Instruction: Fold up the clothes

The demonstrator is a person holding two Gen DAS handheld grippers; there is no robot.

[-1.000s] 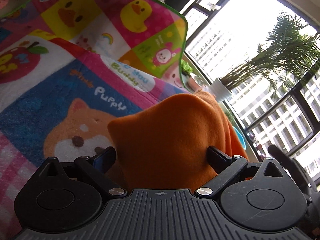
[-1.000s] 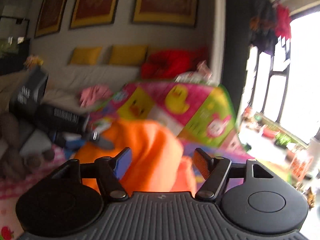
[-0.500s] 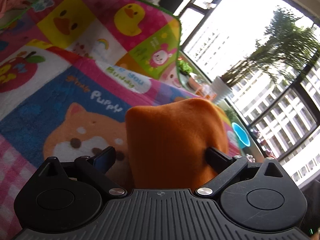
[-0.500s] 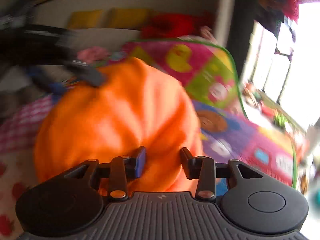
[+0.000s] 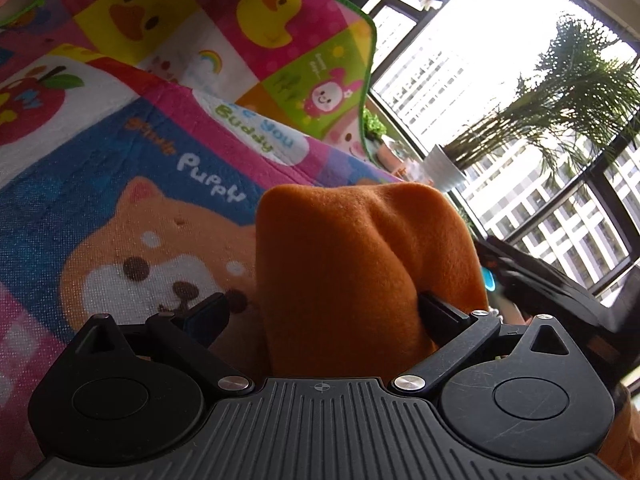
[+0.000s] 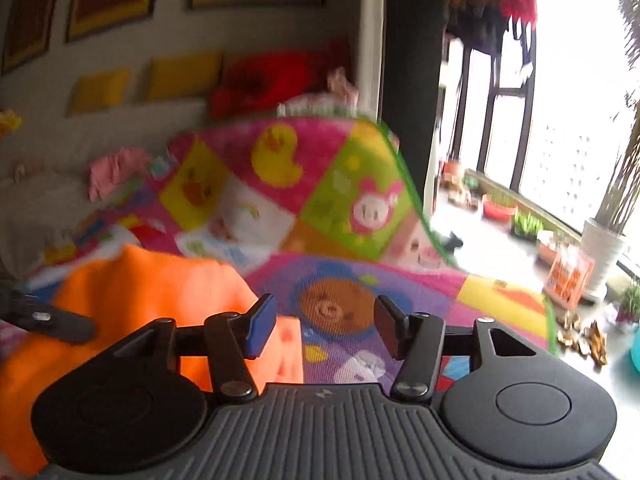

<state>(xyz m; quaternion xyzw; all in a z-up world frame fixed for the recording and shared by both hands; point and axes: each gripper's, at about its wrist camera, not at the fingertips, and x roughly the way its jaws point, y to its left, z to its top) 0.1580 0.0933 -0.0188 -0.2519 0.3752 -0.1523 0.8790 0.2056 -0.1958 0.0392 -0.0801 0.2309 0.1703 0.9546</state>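
Note:
An orange fleece garment (image 5: pixel 352 264) stands bunched between the fingers of my left gripper (image 5: pixel 320 312), whose jaws are wide apart; the cloth touches the right finger only. In the right wrist view the same orange garment (image 6: pixel 140 296) lies at the lower left on a colourful cartoon play mat (image 6: pixel 340 312). My right gripper (image 6: pixel 324 328) is open and empty, just right of the garment. The left gripper's dark finger (image 6: pixel 48 320) shows at the left edge there. The right gripper's body (image 5: pixel 560 292) shows blurred at the right of the left wrist view.
The play mat (image 5: pixel 120 184) covers the surface and rises at the back. A sofa with yellow cushions (image 6: pixel 184 76) and a pink garment (image 6: pixel 116 168) lie beyond. Large windows, a white plant pot (image 6: pixel 600 256) and small planters (image 6: pixel 496 208) are at the right.
My right gripper has opened, let go of the orange garment and moved right, off the cloth. The garment in my left gripper has bunched narrower and taller.

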